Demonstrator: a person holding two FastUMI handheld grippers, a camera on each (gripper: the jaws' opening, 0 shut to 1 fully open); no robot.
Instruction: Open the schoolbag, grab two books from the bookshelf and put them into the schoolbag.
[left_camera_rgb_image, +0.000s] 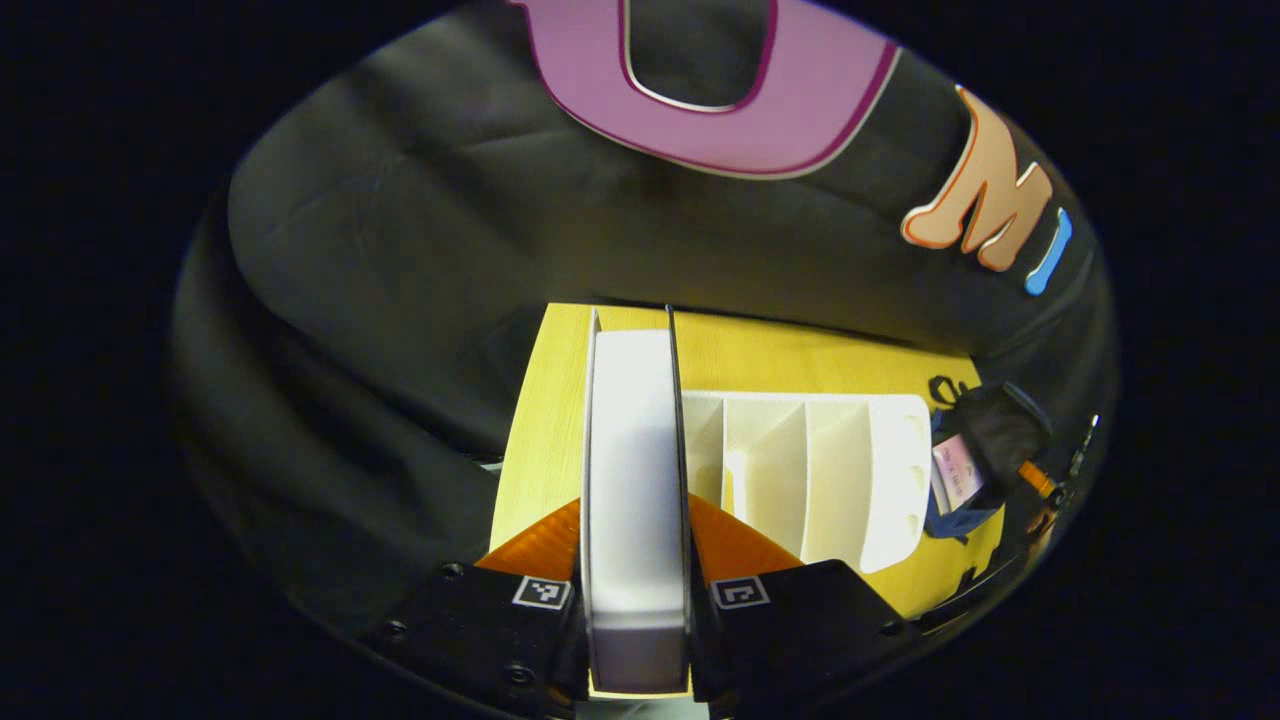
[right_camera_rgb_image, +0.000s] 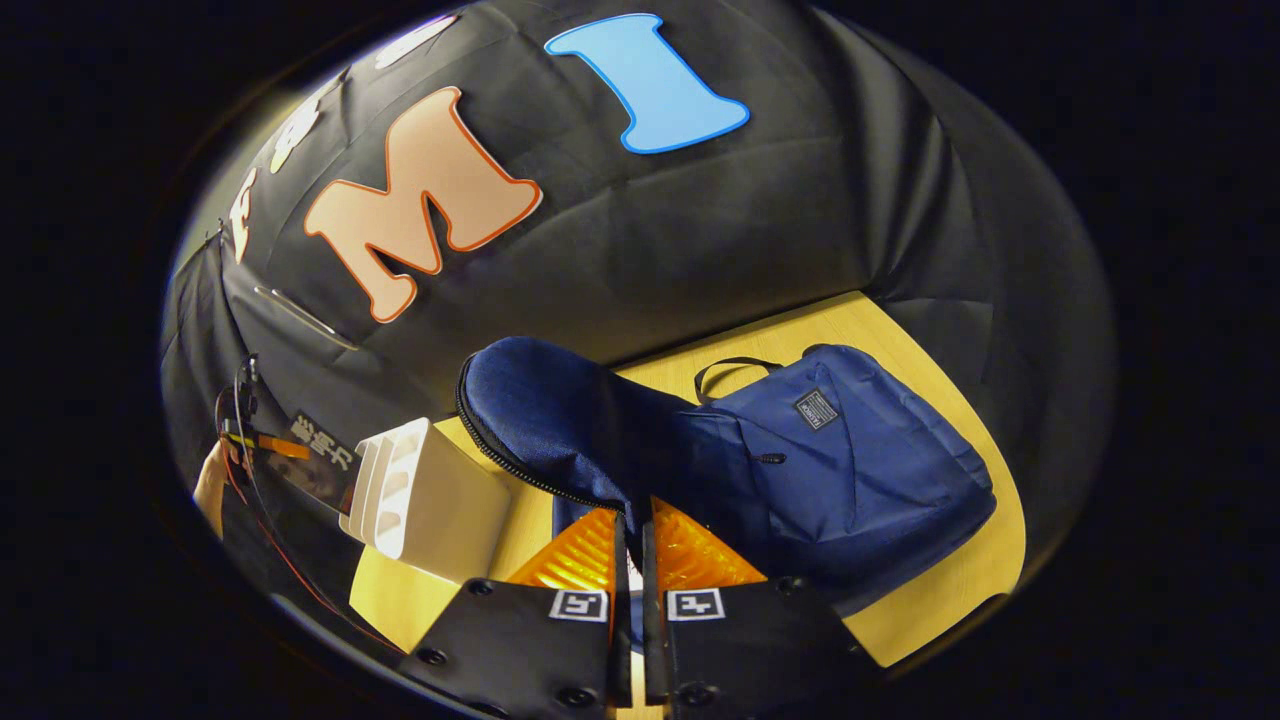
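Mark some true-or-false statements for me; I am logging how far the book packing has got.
1. The left hand-held gripper holds a book between its fingers. True.
2. The schoolbag is red. False: it is blue.
3. The right hand-held gripper pinches the schoolbag's flap, lifting it. True.
4. The white bookshelf lies on the floor. False: it sits on the yellow table.
5. The held book is already inside the schoolbag. False: it is near the bookshelf.

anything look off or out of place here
Nothing stands out. The left gripper grips a book upright beside the white bookshelf; the right gripper pinches the blue schoolbag flap, holding it open on the table.
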